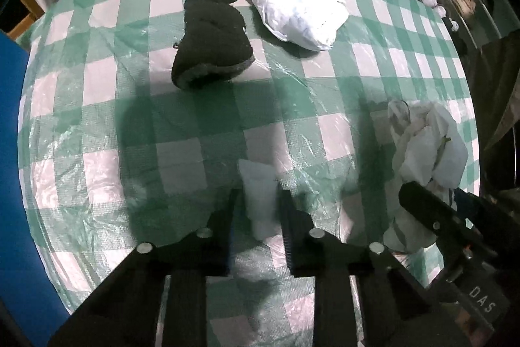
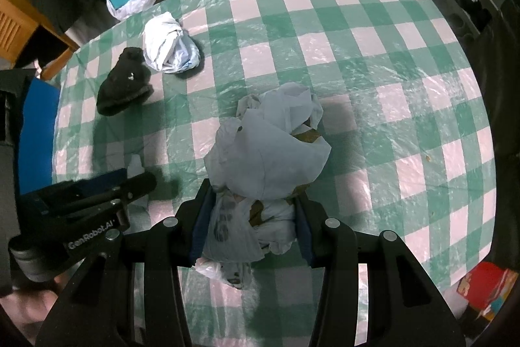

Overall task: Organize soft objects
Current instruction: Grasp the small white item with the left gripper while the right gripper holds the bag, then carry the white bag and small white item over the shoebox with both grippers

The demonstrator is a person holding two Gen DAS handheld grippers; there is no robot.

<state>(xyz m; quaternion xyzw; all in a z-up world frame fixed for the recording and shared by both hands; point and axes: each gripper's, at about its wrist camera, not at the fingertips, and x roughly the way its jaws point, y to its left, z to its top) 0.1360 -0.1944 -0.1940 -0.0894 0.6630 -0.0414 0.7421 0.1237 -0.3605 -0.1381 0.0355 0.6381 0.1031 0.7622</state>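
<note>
Left gripper (image 1: pixel 258 210): clamped on small white pouch (image 1: pixel 260 200), lower centre, on the checked tablecloth (image 1: pixel 325 132). Right gripper (image 2: pixel 252 217): clamped on crumpled plastic-bag bundle (image 2: pixel 269 158), centre frame. Black slipper (image 1: pixel 211 38) and white bundle (image 1: pixel 292 12): upper centre, just beside each other.

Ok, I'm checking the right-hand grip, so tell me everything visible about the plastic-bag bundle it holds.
The plastic-bag bundle is a crumpled pale bluish-white bag, translucent, with brown patches showing through. Its lower end is pinched between the right gripper's blue-padded fingers; the bulk billows beyond them over the green checked tablecloth.
</note>
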